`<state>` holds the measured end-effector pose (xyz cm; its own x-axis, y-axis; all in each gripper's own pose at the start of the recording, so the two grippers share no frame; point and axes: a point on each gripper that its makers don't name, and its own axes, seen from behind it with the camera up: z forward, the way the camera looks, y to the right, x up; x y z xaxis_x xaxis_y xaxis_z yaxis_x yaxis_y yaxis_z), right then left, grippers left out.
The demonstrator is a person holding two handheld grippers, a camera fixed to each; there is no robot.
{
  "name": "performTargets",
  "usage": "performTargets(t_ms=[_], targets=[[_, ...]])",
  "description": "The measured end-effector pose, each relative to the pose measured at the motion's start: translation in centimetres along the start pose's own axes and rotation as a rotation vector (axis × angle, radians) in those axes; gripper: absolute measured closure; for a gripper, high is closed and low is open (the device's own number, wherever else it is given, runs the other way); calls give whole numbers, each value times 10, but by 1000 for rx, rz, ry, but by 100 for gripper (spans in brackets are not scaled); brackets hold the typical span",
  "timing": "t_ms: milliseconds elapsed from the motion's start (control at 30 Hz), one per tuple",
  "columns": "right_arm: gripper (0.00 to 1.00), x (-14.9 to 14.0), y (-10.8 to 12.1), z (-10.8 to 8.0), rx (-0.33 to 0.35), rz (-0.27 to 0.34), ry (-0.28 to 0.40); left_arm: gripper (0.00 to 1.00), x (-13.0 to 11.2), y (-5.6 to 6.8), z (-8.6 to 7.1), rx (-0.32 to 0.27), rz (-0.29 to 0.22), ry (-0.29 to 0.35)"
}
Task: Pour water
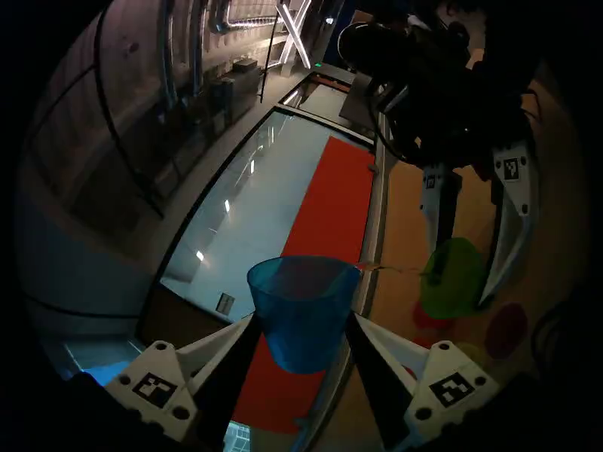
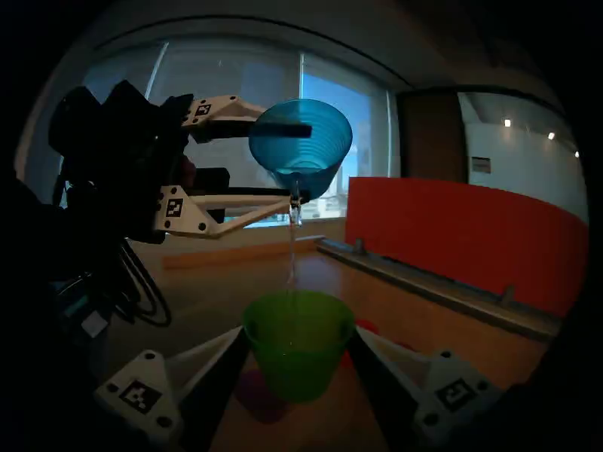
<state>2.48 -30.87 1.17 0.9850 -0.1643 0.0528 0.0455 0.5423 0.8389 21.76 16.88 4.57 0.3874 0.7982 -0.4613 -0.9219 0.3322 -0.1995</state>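
Water's flowing: a thin stream drops from the tipped translucent blue plastic cup into the translucent green plastic cup directly below. By my read the pour's midway, not finished. The left gripper, rolled sideways up high, clamps the blue cup. The right gripper clamps the green one upright, near the wooden tabletop.
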Motion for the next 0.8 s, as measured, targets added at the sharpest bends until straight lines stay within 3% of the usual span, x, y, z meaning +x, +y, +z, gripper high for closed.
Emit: performTargets(t_ms=[800], targets=[[10, 2, 2, -2, -4, -7, 3, 22, 7, -5, 1, 10, 69, 15]])
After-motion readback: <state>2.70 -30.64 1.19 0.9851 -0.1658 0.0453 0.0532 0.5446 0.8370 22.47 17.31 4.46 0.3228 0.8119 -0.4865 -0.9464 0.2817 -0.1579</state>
